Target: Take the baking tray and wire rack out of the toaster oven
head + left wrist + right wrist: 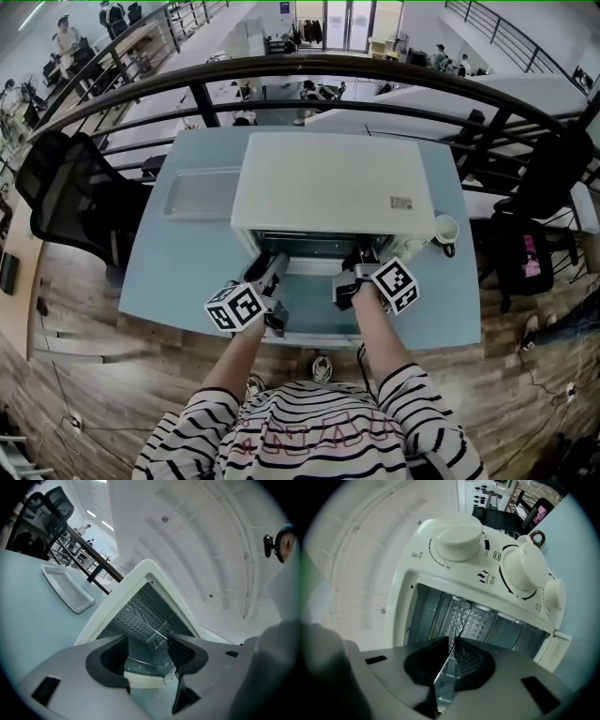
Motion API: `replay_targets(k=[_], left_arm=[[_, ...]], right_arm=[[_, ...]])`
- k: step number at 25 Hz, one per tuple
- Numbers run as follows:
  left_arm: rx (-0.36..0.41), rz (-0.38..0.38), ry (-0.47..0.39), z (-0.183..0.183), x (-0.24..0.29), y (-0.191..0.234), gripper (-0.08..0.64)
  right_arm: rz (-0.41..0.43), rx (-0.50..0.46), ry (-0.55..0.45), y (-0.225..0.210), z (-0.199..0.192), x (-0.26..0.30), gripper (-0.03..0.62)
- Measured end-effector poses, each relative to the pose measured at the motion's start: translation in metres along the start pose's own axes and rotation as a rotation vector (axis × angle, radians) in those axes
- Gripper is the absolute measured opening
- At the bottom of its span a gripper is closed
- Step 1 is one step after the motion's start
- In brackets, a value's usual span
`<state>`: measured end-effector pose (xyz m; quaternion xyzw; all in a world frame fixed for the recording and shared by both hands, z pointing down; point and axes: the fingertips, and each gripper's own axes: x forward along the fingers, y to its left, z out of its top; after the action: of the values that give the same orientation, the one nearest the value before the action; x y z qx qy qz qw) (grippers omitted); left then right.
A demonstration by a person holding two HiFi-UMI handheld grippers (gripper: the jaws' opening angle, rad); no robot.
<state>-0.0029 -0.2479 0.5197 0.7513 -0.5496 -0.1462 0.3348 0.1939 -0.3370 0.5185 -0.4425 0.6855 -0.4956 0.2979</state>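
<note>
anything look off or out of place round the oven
Nothing stands out: no spill or damage shows. The baking tray lies on the table left of the open toaster oven. The right tongs are shut on the edge of the wire rack; the left tongs are open.

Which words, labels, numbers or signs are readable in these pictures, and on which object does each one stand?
No text reads with certainty.
Control panel of the toaster oven: small characters and symbols beside the knobs, too small to read.
Sticker on the oven's top: too small to read.
Striped shirt: pink letters, blurred.
</note>
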Motion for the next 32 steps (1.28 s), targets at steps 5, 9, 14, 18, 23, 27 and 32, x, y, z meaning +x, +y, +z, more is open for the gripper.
replay_targets(k=[5, 9, 14, 18, 23, 27, 32], left_arm=[[-0.130, -0.030, -0.026, 0.009, 0.000, 0.005, 0.244], [-0.260, -0.061, -0.049, 0.014, -0.002, 0.011, 0.245], [-0.378, -0.123, -0.052, 0.015, -0.006, 0.012, 0.245], [-0.492, -0.197, 0.008, 0.008, -0.003, 0.011, 0.244], [-0.558, -0.297, 0.124, 0.001, -0.001, 0.004, 0.227], [-0.597, -0.368, 0.195, -0.005, -0.003, -0.004, 0.178], [-0.594, -0.414, 0.264, -0.016, -0.012, -0.016, 0.064]], right_arm=[[-0.006, 0.009, 0.003, 0.001, -0.005, -0.018, 0.054], [-0.010, 0.015, 0.005, 0.002, -0.010, -0.035, 0.052], [-0.017, 0.017, 0.000, 0.003, -0.018, -0.055, 0.052], [-0.019, 0.016, -0.002, 0.005, -0.023, -0.071, 0.052], [-0.027, 0.019, -0.010, 0.007, -0.027, -0.086, 0.052], [-0.032, 0.021, -0.021, 0.007, -0.032, -0.099, 0.051], [-0.037, 0.025, -0.039, 0.006, -0.037, -0.115, 0.050]])
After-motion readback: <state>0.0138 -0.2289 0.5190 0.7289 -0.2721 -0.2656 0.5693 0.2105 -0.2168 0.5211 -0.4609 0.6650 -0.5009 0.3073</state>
